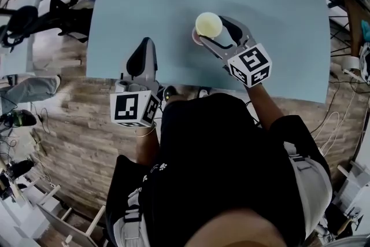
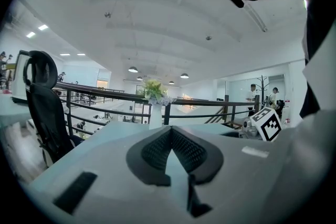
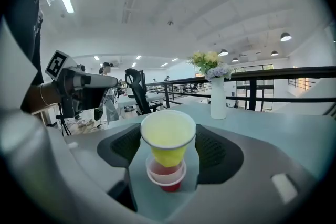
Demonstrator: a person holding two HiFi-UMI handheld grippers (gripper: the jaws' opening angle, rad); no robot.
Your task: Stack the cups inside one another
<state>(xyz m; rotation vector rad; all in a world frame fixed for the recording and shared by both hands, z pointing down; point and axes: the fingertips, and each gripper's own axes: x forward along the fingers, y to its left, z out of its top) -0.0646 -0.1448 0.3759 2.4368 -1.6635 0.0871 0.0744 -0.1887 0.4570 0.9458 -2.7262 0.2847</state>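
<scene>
A pale yellow plastic cup (image 3: pixel 168 136) stands upright with its narrow base set into a smaller translucent red plastic cup (image 3: pixel 166 176), most of the yellow one rising above the red rim; the pair sits near the middle of a light blue tabletop (image 1: pixel 277 20). The right gripper (image 3: pixel 169 131) reaches in from 5 o'clock of the cups, its jaws spread wide on either side of the yellow cup's rim, the black pads close beside it; whether they touch it cannot be told. At 7 o'clock of the cups, near the table's near edge and well apart from them, the left gripper (image 2: pixel 171 131) points toward 12 o'clock, its jaws closed together on nothing. A white vase of yellow and white flowers (image 3: pixel 218 96) stands at the table's 12 o'clock edge, and a black office chair (image 1: pixel 63 6) stands off the table at 10 o'clock
</scene>
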